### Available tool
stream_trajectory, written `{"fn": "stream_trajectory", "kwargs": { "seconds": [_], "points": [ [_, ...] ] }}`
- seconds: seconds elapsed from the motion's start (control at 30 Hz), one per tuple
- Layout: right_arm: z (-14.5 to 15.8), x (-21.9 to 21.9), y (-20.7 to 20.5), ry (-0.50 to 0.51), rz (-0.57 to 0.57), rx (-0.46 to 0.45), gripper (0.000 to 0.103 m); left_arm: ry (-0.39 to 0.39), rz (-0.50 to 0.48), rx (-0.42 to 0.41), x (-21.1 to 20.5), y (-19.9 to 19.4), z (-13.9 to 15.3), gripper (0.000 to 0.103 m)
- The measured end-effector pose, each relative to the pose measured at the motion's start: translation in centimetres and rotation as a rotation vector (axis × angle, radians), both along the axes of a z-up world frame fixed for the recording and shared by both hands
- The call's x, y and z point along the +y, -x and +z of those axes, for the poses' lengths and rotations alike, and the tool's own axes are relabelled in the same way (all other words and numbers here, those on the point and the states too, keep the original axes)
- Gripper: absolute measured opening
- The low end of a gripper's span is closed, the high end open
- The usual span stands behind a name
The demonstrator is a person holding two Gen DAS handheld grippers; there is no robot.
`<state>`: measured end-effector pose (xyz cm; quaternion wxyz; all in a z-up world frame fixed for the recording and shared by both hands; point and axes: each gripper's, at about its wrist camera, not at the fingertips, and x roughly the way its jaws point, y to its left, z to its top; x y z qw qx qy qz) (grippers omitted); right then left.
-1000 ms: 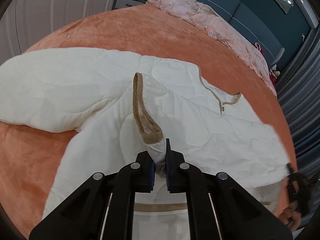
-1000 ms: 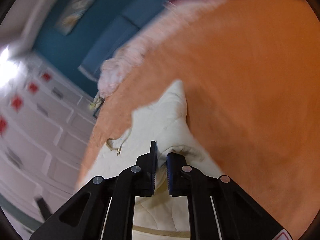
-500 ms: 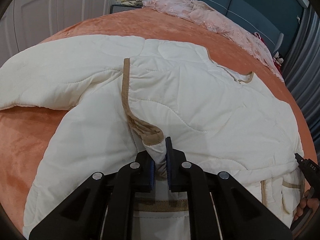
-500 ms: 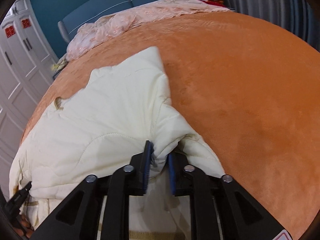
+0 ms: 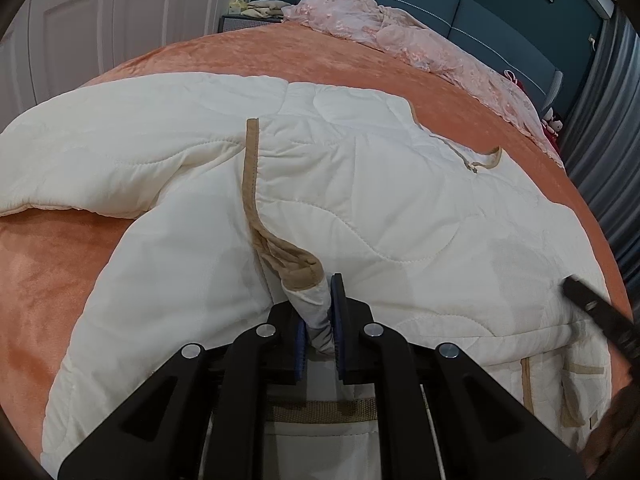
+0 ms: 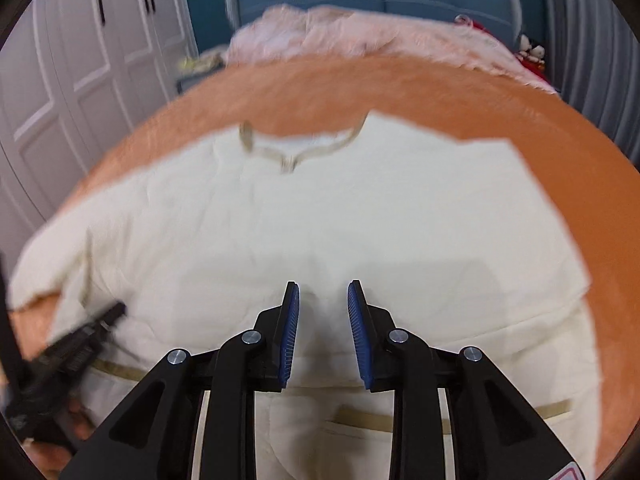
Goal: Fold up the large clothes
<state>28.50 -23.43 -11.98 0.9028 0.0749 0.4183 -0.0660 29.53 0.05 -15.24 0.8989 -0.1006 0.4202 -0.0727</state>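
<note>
A cream quilted jacket (image 5: pixel 380 200) with tan trim lies spread on the orange bed cover (image 5: pixel 48 264), one sleeve laid across its body. My left gripper (image 5: pixel 319 320) is shut on the tan-edged sleeve cuff (image 5: pixel 304 280), held just above the jacket. My right gripper (image 6: pixel 323 308) is open and empty, just above the jacket (image 6: pixel 320 208), whose collar (image 6: pixel 296 152) lies at the far side. The right gripper's tip also shows in the left wrist view (image 5: pixel 592 312), and the left gripper shows in the right wrist view (image 6: pixel 80 344).
A pink lace cover (image 5: pixel 400 36) lies bunched along the far side of the bed. A blue headboard (image 5: pixel 500 20) is behind it. White wardrobe doors (image 5: pixel 100 20) stand at the left and grey curtains (image 5: pixel 608 120) at the right.
My right gripper has let go of the jacket fold and opened, and now faces the jacket front on. My left gripper keeps the cuff and has lowered a little.
</note>
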Motion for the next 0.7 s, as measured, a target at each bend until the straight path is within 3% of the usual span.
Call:
{"fn": "stream_trajectory", "kwargs": {
  "seconds": [0.1, 0.37, 0.47, 0.53, 0.63, 0.7],
  "points": [
    [-2.1, 0.1, 0.1, -0.01, -0.02, 0.018, 0.026, -0.002, -0.002, -0.008, -0.1, 0.1, -0.1, 0.01],
    [-3.3, 1.2, 0.8, 0.063, -0.022, -0.012, 0.026, 0.001, -0.001, -0.026, -0.1, 0.3, -0.4, 0.011],
    [-3.6, 1.2, 1.0, 0.07, -0.026, -0.031, 0.026, 0.039, -0.003, -0.026, 0.4, 0.3, -0.3, 0.014],
    [-3.5, 1.2, 1.1, 0.07, -0.027, -0.035, 0.026, 0.112, -0.006, -0.019, 1.4, 0.2, -0.1, 0.016],
    [-3.4, 1.1, 1.2, 0.068, -0.026, -0.033, 0.026, 0.264, 0.028, 0.013, 5.2, 0.9, 1.6, 0.031],
    [-3.3, 1.1, 1.2, 0.065, -0.026, -0.035, 0.026, 0.276, 0.092, -0.026, 9.3, 2.3, 3.7, 0.051]
  ]
}}
